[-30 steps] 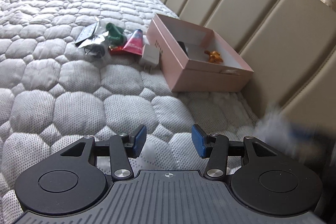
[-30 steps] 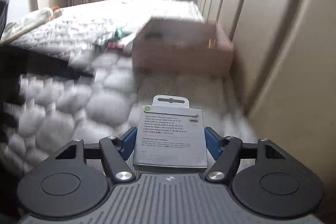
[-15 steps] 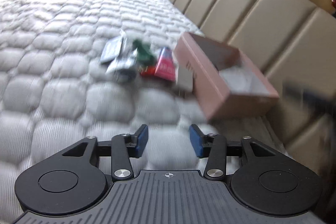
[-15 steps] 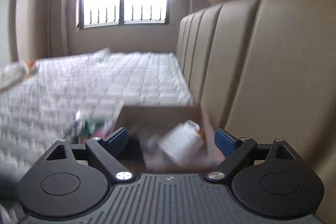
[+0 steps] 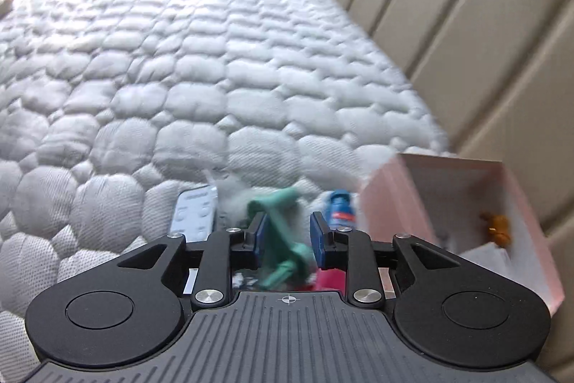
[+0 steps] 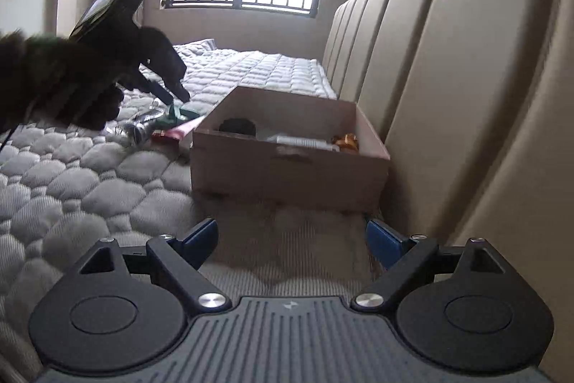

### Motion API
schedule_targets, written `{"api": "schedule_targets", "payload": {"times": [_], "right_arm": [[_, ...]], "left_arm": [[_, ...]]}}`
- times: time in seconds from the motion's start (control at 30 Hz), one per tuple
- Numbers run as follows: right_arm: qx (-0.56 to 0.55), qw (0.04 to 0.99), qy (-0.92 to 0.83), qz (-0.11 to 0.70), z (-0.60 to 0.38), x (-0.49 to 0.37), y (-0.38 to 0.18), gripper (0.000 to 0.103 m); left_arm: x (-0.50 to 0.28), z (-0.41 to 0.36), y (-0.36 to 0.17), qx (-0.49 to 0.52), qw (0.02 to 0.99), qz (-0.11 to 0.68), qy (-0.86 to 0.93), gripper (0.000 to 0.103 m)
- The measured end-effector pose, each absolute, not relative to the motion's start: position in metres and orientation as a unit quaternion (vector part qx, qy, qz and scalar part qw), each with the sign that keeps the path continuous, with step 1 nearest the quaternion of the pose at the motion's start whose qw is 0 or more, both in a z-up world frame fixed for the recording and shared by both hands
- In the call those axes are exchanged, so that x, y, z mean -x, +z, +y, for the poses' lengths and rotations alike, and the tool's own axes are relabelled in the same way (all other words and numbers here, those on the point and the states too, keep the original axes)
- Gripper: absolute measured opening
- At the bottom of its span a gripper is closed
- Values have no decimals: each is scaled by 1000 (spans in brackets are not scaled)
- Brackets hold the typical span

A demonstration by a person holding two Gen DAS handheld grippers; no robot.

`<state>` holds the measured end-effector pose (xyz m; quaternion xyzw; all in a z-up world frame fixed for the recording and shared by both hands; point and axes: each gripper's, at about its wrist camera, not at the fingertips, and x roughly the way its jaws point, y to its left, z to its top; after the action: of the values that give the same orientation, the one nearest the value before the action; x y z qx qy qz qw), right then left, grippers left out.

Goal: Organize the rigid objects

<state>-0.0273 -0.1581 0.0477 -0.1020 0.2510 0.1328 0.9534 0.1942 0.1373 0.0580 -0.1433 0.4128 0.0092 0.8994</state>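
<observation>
A pink cardboard box (image 5: 516,203) sits on the quilted bed against the beige headboard; it also shows in the right wrist view (image 6: 287,167). It holds a gold piece (image 5: 497,227), a white packet (image 6: 305,141) and a dark round item (image 6: 236,125). My left gripper (image 5: 287,236) is down over a green plastic piece (image 5: 283,232) that lies between its open blue pads. My right gripper (image 6: 292,237) is wide open and empty, in front of the box. The left gripper also shows from the right wrist view (image 6: 172,94).
Loose items lie left of the box: a grey-blue packet (image 5: 195,214), a red tube with a blue cap (image 5: 340,209), and a shiny dark piece (image 6: 138,130). The padded headboard (image 6: 466,96) runs along the right. The quilted mattress (image 5: 161,78) stretches away to the left.
My right gripper has let go of the white cable packet, which now lies in the box, and has drawn back. My left gripper has moved forward and down over the green piece.
</observation>
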Motion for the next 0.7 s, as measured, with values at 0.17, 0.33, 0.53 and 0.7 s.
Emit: {"api": "schedule_targets", "payload": {"times": [0.17,0.33,0.53,0.7], "right_arm": [[85,951,137,263,-159,19,35,90],[70,949,143,273,-165,18,30,90],[56,949,136,280,-170,18,27,90],[58,950,135,275,-168,23,32,90]], "left_arm": [[-215,139,46,140,893,426,46,28],[-232,132,35,107,892,436,57,32],[-219,114,33,36,910,413,28,28],[-187,122,39,72,913,400,-12,18]]}}
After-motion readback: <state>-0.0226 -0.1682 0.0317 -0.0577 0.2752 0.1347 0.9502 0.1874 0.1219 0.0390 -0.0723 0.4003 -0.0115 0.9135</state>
